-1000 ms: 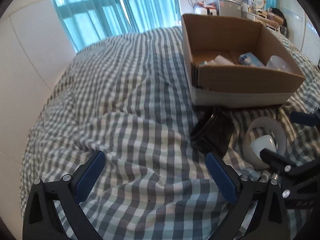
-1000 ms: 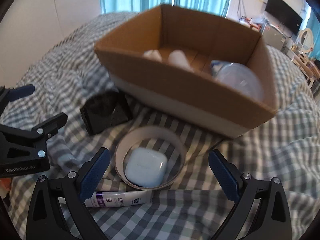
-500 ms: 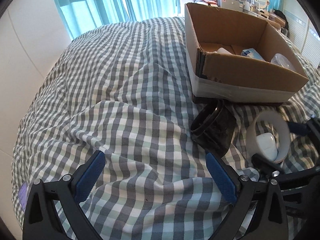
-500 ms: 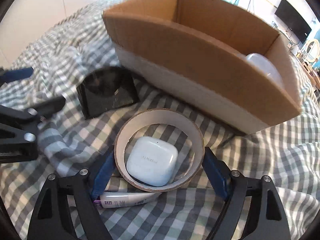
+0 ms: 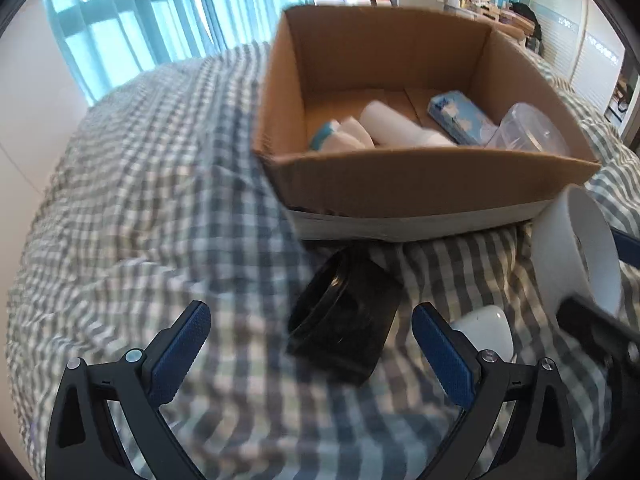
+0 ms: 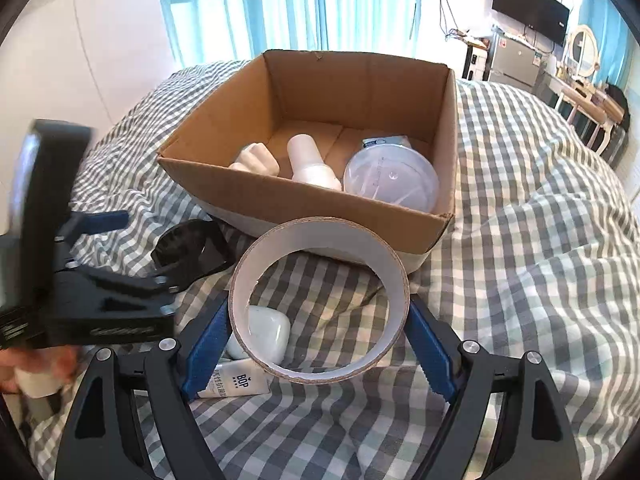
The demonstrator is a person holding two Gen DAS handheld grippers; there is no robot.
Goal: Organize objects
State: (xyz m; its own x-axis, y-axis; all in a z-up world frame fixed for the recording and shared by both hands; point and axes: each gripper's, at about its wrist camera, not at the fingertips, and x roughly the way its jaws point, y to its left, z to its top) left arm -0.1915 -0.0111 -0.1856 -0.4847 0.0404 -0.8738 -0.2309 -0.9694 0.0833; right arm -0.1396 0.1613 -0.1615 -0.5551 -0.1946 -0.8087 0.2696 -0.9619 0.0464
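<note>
Between your right claw pads sits the tape ring, pinched across its width and lifted clear of the bed. Just under it lie the white earbud case and a small tube, not yet packed. Your left claw hangs wide open and empty, with the black holder just ahead of it. Beyond both, the cardboard box already holds a bottle, a clear tub and more.
</note>
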